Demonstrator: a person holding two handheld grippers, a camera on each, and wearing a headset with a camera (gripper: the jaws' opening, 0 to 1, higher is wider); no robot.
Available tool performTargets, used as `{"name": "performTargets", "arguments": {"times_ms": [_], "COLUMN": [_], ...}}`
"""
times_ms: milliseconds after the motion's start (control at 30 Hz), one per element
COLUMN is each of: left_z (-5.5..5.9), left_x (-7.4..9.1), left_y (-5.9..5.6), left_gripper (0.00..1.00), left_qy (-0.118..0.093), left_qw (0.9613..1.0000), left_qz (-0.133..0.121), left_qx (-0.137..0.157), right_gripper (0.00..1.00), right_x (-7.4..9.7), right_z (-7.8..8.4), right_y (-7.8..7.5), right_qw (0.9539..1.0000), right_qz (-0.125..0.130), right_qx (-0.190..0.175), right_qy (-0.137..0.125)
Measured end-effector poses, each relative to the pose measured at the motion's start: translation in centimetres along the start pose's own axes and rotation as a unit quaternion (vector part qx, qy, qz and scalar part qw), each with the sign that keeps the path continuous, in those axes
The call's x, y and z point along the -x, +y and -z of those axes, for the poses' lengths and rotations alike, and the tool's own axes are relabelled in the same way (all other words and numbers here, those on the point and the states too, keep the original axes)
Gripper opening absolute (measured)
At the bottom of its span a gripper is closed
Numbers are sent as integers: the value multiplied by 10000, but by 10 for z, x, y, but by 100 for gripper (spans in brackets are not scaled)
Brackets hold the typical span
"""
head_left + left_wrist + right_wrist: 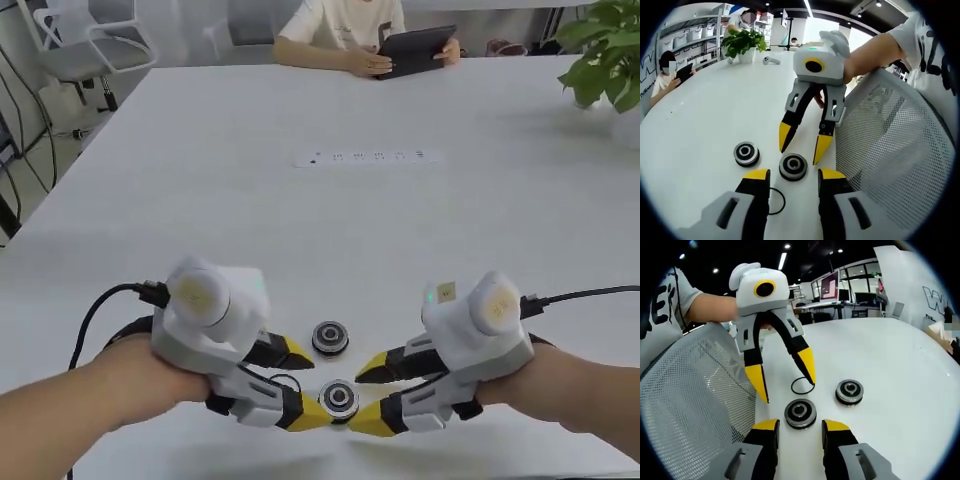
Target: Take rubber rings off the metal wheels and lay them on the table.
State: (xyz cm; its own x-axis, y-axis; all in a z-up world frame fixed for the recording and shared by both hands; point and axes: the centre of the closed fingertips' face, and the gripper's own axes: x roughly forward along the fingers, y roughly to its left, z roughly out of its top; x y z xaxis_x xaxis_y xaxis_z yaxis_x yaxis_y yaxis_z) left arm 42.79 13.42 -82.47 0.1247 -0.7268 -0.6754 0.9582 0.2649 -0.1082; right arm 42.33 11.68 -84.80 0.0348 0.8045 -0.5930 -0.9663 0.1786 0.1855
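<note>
Wheel [339, 400] between left tool [305, 385], right tool [358, 398]

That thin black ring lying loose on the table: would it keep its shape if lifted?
Probably not: the ring is a thin loop, so likely floppy and very light. Lying flat, it shouldn't roll, though pinching something so thin looks fiddly.
</note>
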Motion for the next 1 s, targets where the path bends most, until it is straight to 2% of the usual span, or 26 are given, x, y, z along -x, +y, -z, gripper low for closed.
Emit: {"name": "performTargets", "arguments": {"times_ms": [367, 833, 900, 1000], "left_z": [-1, -2, -2, -2], "left_x": [-12, -19, -20, -21], "left_y": [-4, -3, -2, -4], "left_gripper": [28, 18, 16, 13], "left_qy": [60, 57, 53, 98], "left_qw": [9999, 9999, 10000, 9998], "left_qz": [115, 76, 49, 16], "left_qx": [43, 47, 17, -195], "right_gripper": [32, 31, 31, 31], "right_x": [0, -1, -1, -1], "right_z": [1, 4, 4, 4], "right_y": [1, 0, 0, 0], "right_qw": [10000, 10000, 10000, 10000], "right_qz": [-8, -3, 0, 11], "right_qx": [-50, -72, -72, -82], "right_qy": [-24, -11, -11, -22]}}
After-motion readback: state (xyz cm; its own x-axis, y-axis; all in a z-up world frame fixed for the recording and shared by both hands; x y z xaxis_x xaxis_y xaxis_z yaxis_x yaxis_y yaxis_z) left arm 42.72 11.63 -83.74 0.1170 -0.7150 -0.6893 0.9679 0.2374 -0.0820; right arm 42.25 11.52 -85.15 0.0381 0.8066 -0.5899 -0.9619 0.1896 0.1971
